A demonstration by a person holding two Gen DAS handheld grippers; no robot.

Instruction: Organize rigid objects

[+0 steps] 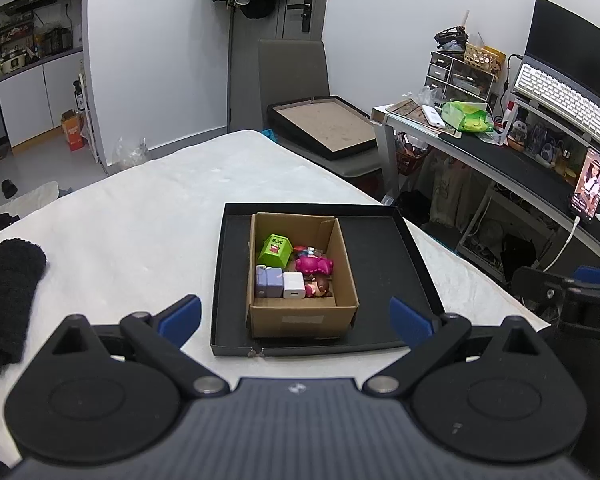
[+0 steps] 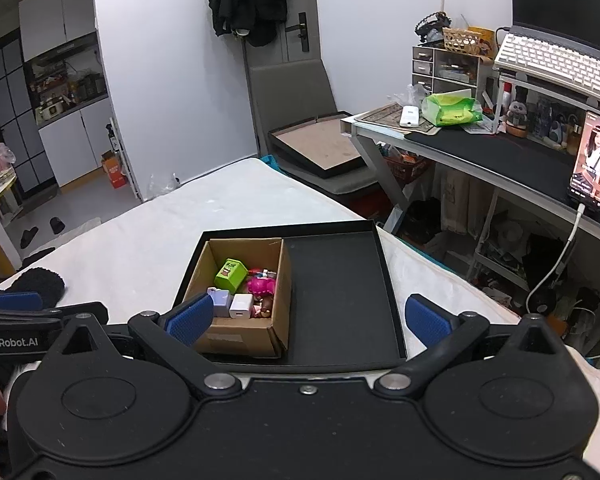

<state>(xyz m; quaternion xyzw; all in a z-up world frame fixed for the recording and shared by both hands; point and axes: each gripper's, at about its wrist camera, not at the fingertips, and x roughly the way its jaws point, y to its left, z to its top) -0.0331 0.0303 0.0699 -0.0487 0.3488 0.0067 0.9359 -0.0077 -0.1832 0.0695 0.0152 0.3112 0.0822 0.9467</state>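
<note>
Left gripper (image 1: 296, 316): mine, held above the near edge of the tray, blue pads spread wide with nothing between them.
Right gripper (image 2: 308, 320): also mine, jaws apart and empty, hovering over the tray's near side; its left pad (image 2: 190, 317) overlaps the box's near corner in the right wrist view (whether it touches I cannot tell).
Black tray (image 1: 380, 248): a shallow, dark, low-walled tray lying flat on the white table (image 1: 140, 220), near its right-hand edge.
Cardboard box (image 1: 304, 320): open-topped, standing upright inside the tray, pushed to the tray's left half; the tray's right half is bare.
Green cube (image 1: 275, 250): in the box's far-left part, tilted, with a small printed face on top.
Pink toy (image 1: 314, 265): just right of the green cube, against the middle of the box.
Lilac block (image 1: 269, 282): near-left corner of the box, beside the white charger (image 1: 294, 285), which touches it on the right.
Brown-haired figurine (image 1: 320, 287): lying just right of the charger, under the pink toy.
Black fuzzy cloth (image 1: 8, 280): on the table's left side, well apart from the tray.
Phone (image 2: 594, 162): propped upright on the desk at the right, screen lit, cable plugged in below.
</note>
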